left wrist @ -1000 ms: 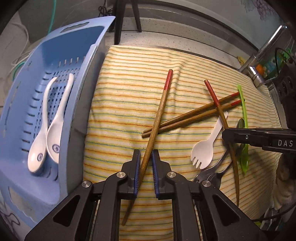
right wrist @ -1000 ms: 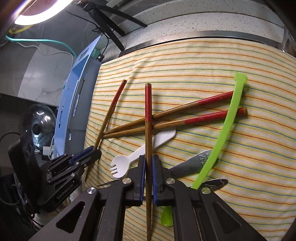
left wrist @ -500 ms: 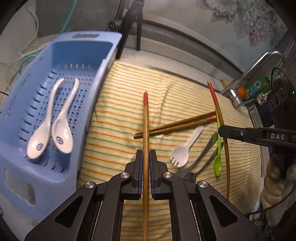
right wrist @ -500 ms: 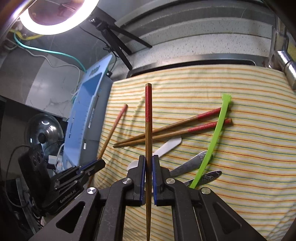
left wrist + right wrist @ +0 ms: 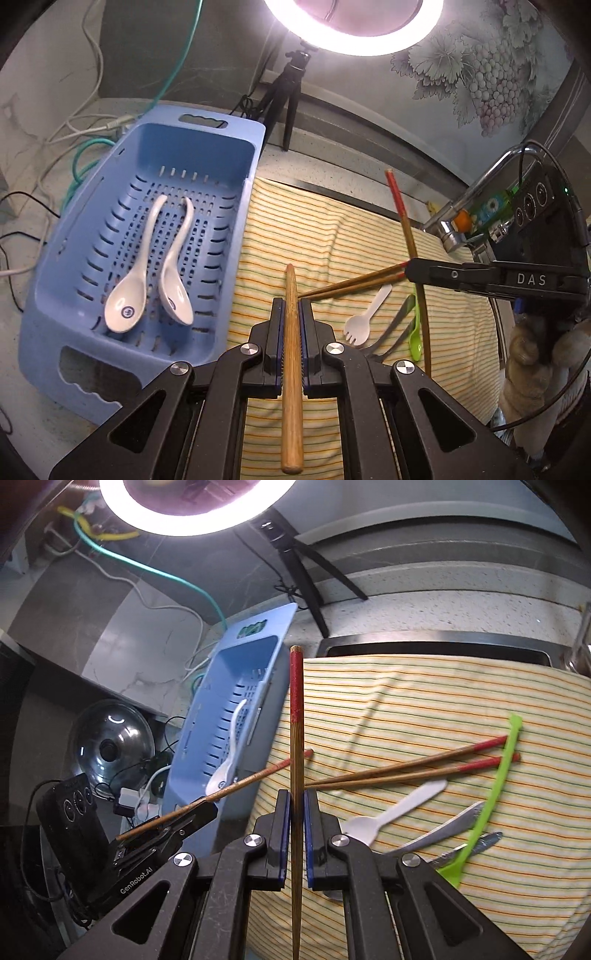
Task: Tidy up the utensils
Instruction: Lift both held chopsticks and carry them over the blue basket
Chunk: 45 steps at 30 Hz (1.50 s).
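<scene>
My left gripper (image 5: pixel 291 314) is shut on a wooden chopstick (image 5: pixel 291 369) and holds it above the striped cloth (image 5: pixel 295 229), next to the blue basket (image 5: pixel 207 125). My right gripper (image 5: pixel 294 805) is shut on a second red-tipped chopstick (image 5: pixel 296 709), lifted off the cloth; it also shows in the left wrist view (image 5: pixel 400 206). Two white ceramic spoons (image 5: pixel 147 266) lie in the basket. Two more red-tipped chopsticks (image 5: pixel 406 770), a white plastic spork (image 5: pixel 391 816), a green plastic spoon (image 5: pixel 495 790) and metal utensils (image 5: pixel 450 830) lie on the cloth.
A ring light on a tripod (image 5: pixel 291 92) stands behind the basket. A faucet (image 5: pixel 480 192) is at the far right. Cables (image 5: pixel 74 122) lie left of the basket. A glass pot lid (image 5: pixel 110 742) sits below the counter at left.
Both grippers have lifted their chopsticks off the cloth and risen. The left one has tilted its chopstick up and drawn nearer the basket.
</scene>
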Motion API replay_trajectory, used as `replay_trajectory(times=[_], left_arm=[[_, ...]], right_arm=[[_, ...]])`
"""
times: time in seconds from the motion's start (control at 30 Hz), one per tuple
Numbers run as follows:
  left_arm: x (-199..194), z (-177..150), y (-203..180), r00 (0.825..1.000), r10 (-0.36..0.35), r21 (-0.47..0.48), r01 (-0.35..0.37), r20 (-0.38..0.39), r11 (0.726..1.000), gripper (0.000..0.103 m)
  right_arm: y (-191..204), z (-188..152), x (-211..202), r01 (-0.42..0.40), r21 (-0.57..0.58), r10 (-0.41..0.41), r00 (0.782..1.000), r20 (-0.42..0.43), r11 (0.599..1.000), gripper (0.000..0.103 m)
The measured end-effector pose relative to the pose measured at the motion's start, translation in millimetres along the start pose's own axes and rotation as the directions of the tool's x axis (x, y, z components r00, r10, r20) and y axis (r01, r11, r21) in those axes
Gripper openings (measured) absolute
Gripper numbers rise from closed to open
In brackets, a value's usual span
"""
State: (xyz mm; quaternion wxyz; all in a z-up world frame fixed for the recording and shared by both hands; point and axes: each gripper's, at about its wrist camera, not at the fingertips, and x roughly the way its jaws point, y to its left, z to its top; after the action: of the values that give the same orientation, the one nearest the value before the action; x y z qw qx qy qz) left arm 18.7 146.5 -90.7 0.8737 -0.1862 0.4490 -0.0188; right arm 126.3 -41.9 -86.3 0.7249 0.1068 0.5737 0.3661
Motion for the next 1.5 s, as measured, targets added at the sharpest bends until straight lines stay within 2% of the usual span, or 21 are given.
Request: replay_trajectory(times=[0.17, 0.53, 0.77, 1.0, 1.23, 1.5], left_arm=[[0.7, -0.8, 0.5, 1.000, -0.016, 0.015, 0.016, -0.004, 1.000, 0.005], [-20.7, 15.0, 9.0, 0.998, -0.022, 0.017, 0.021, 0.058, 1.000, 0.005], [-37.1, 33.8, 37.6, 0.992, 0.016, -0.029, -0.013, 0.128, 0.999, 0.006], [-36.6, 55.3, 72.5, 0.984, 0.070, -0.066, -0.060, 0.164, 0.996, 0.005], [-15.5, 75.8, 93.9, 0.984, 0.086, -0.073, -0.076, 0.158, 0.994, 0.005], [5.9, 83.3, 106.3, 0.991, 0.086, -0.041, -0.082, 0.107, 0.996, 0.006]], right_arm=[[13.4, -1.6, 17.0, -0.005, -0.011, 0.005, 1.000, -0.017, 1.000, 0.006], [28.0, 6.9, 26.5, -0.024, -0.032, 0.023, 0.999, -0.031, 0.999, 0.006], [50.4, 29.5, 37.6, -0.046, -0.049, 0.044, 0.999, -0.031, 0.998, 0.006], [78.1, 62.0, 65.5, -0.063, -0.042, 0.062, 0.998, -0.025, 0.997, 0.006], [91.1, 80.9, 103.4, -0.034, -0.026, 0.033, 0.999, -0.042, 0.999, 0.006], [87.8, 90.2, 133.1, 0.001, 0.007, 0.000, 0.998, -0.061, 1.000, 0.008]])
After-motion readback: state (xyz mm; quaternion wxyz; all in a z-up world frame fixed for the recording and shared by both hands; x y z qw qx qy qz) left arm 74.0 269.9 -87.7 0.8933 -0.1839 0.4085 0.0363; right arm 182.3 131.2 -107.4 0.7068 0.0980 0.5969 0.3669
